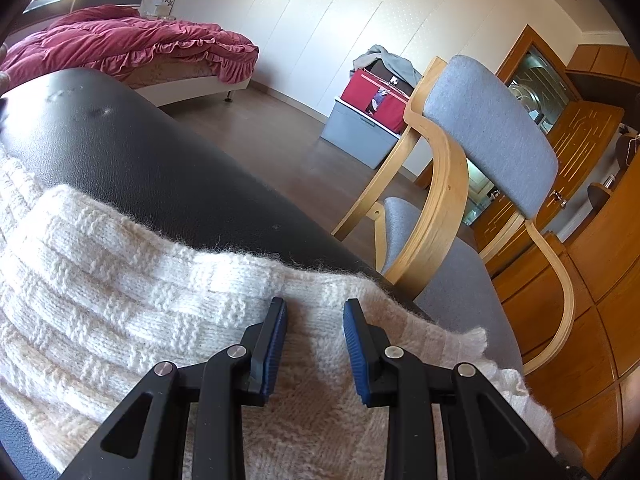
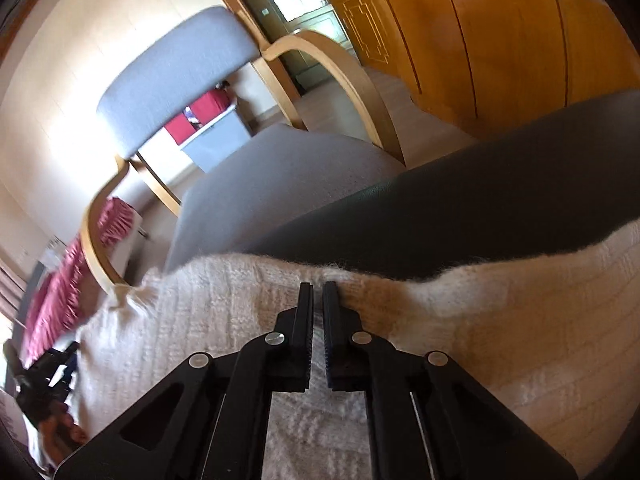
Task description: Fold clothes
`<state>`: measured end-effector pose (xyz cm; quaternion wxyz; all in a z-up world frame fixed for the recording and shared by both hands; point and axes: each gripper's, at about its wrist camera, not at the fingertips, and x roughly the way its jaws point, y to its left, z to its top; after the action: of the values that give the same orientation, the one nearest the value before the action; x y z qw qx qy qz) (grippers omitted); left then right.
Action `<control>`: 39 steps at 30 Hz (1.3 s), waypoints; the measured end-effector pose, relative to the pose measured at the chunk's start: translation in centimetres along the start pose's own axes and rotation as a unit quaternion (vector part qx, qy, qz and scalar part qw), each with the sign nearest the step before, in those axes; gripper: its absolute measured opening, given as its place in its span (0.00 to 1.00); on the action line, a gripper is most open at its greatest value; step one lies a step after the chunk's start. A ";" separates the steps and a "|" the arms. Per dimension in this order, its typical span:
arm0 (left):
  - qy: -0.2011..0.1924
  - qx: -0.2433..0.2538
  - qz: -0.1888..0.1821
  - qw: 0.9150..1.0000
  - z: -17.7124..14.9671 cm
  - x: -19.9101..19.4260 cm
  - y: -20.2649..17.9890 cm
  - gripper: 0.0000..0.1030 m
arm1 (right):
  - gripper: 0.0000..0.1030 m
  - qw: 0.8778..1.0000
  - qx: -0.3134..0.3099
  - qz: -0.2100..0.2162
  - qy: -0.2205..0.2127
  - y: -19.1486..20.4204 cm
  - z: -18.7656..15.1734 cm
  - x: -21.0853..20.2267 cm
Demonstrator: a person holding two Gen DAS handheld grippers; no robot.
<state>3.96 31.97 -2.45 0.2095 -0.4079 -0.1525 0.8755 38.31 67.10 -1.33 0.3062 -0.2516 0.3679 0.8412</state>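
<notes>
a soft, stretchy cream knit sweater (image 1: 132, 280) lies on a dark table (image 1: 120, 152), left gripper (image 1: 315, 344) spread wide above its edge, right gripper (image 2: 318, 332) nearly clenched, seemingly pinching a fold.

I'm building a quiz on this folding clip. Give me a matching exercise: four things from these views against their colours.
Things:
1. sweater
2. bed quilt
3. chair backrest
4. left gripper pads

Colours:
A. blue
B. cream white
C. grey
D. crimson

Pairs: 1-B, 2-D, 3-C, 4-A
</notes>
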 end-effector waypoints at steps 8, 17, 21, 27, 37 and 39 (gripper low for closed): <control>0.000 0.020 0.008 1.000 0.0 0.0 -0.1 0.33 | 0.07 0.998 -0.046 -0.005 0.032 -0.5 -2.1 -1.5; 0.020 0.069 0.031 0.997 -0.1 0.0 -1.3 0.37 | 0.07 1.000 -0.013 -0.020 0.002 -2.5 -2.7 -3.6; 0.072 0.165 0.017 0.983 -1.2 -1.1 -3.6 0.36 | 0.07 0.997 -0.071 0.008 0.018 0.0 -4.6 -5.6; 0.120 0.294 -0.010 0.948 -7.0 -4.8 -4.7 0.36 | 0.07 0.991 -0.115 0.017 0.064 0.8 -7.9 -6.5; 0.080 0.313 -0.029 0.946 -9.2 -6.8 -3.2 0.40 | 0.07 0.996 -0.088 -0.005 0.023 -0.4 -7.7 -8.1; 0.077 0.320 -0.023 0.944 -9.4 -6.9 -3.3 0.41 | 0.07 0.996 -0.087 -0.005 0.009 -0.2 -7.2 -8.5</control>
<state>16.07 32.29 -2.34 0.3607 -0.3822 0.1430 0.8387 45.70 58.80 -0.26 0.2846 -0.2866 0.2951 0.8659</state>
